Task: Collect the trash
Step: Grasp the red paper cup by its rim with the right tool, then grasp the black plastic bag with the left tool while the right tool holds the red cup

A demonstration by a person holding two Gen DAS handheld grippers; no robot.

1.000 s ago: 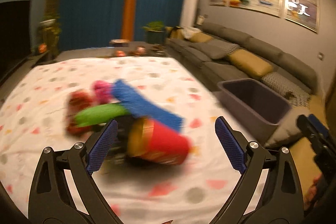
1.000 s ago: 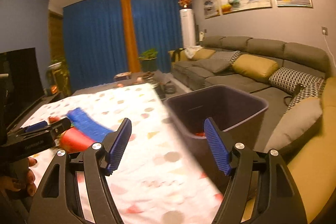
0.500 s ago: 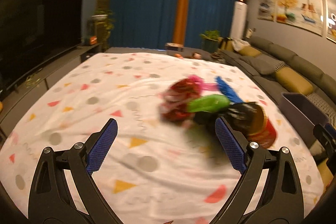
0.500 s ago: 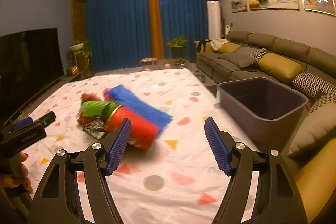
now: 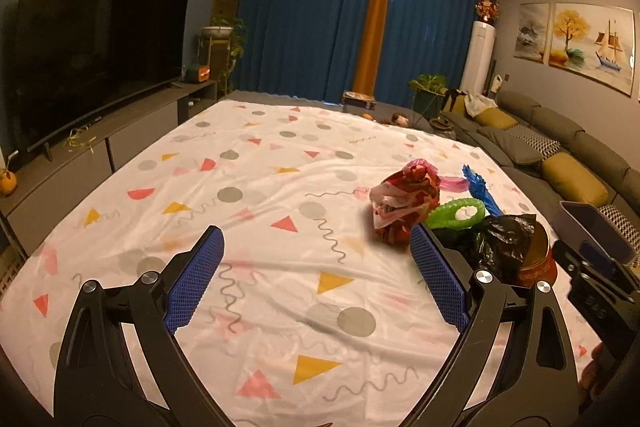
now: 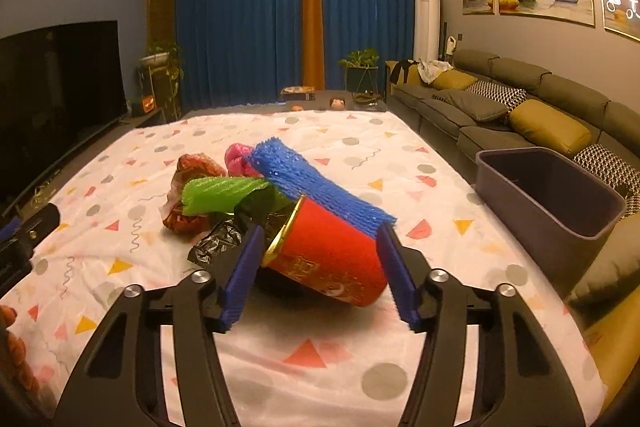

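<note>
Right gripper (image 6: 322, 269) is spread wide around the red paper cup with the gold rim (image 6: 328, 259), lying on its side in the trash pile on the patterned sheet (image 6: 400, 163), nothing gripped. Left gripper (image 5: 316, 279) gapes over bare sheet, empty. Dark grey plastic bin (image 6: 548, 195) sits at 3 o'clock.

From my right claw (image 6: 320, 273), the tipped can (image 6: 326, 259) lies at twelve o'clock between my fingers on the sheet (image 6: 360, 155). A foam net sleeve (image 6: 316, 189) rests on it; a plastic bag (image 6: 220, 241) sits at ten o'clock, a crumpled wrapper (image 6: 188, 195) behind that. The bin (image 6: 548, 203) stands at two o'clock, before the sofa (image 6: 520, 107). My left claw (image 5: 316, 283) hangs over bare sheet, the pile at two o'clock.
</note>
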